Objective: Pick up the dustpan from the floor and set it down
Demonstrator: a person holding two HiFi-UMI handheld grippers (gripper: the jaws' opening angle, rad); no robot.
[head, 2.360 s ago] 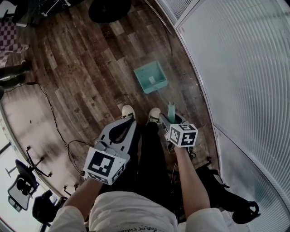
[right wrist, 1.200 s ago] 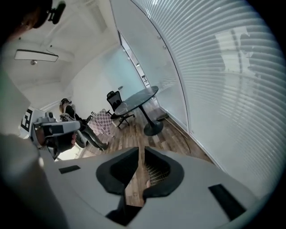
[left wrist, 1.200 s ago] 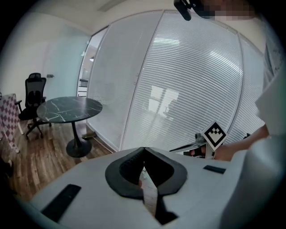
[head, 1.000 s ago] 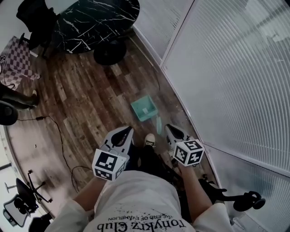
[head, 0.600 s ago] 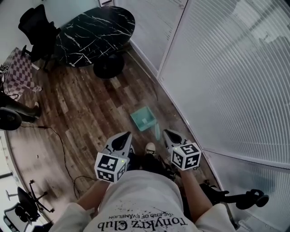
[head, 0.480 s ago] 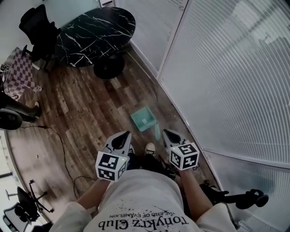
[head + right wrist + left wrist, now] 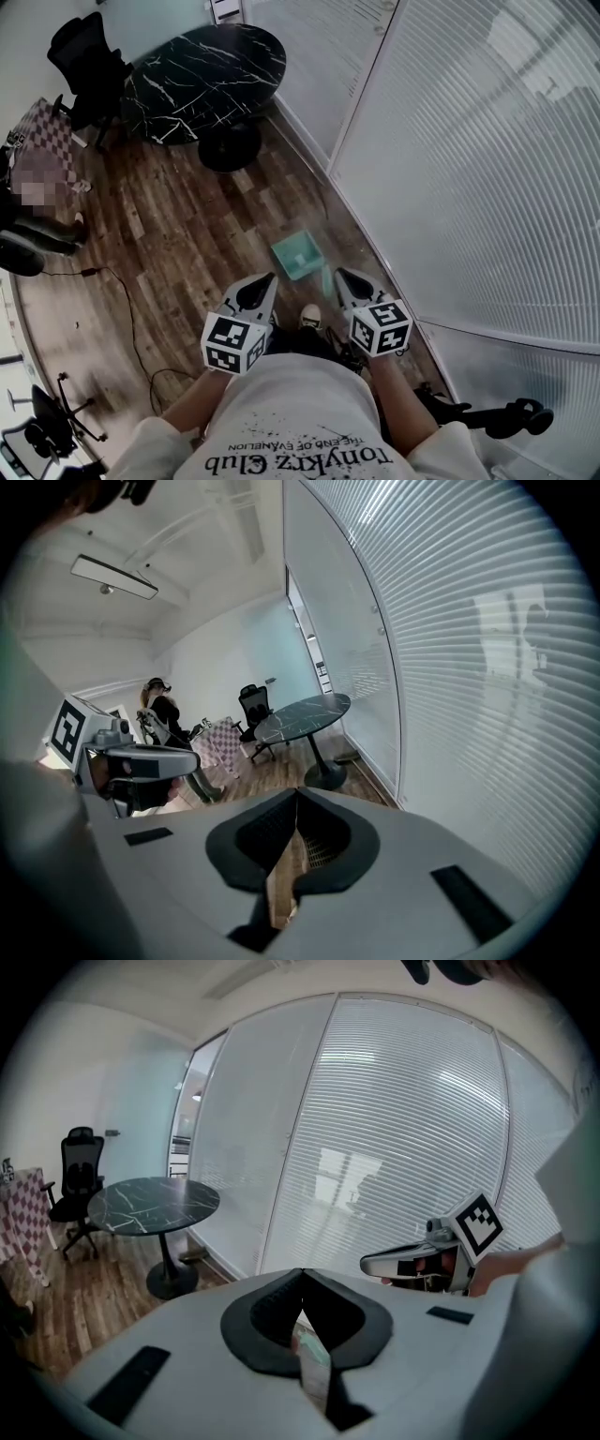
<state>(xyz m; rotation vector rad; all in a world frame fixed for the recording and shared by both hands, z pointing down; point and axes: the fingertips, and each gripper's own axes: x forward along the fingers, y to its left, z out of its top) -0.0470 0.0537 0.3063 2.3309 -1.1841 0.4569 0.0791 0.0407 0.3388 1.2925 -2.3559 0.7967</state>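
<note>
The teal dustpan lies on the wood floor close to the glass wall, its handle pointing back toward my feet. My right gripper hangs above the floor just right of the handle, jaws shut, and nothing shows between them in the right gripper view, only floor through the gap. My left gripper is held level with it on the left of the dustpan, jaws closed to a point and empty. A strip of teal shows through its gap, far below.
A round black marble table and an office chair stand at the far end. A glass wall with blinds runs along the right. A cable trails on the floor at left. A person stands far left.
The view has risen and both grippers have come up with it. The dustpan stays on the floor and looks smaller and farther below. The right gripper has lifted away from the handle.
</note>
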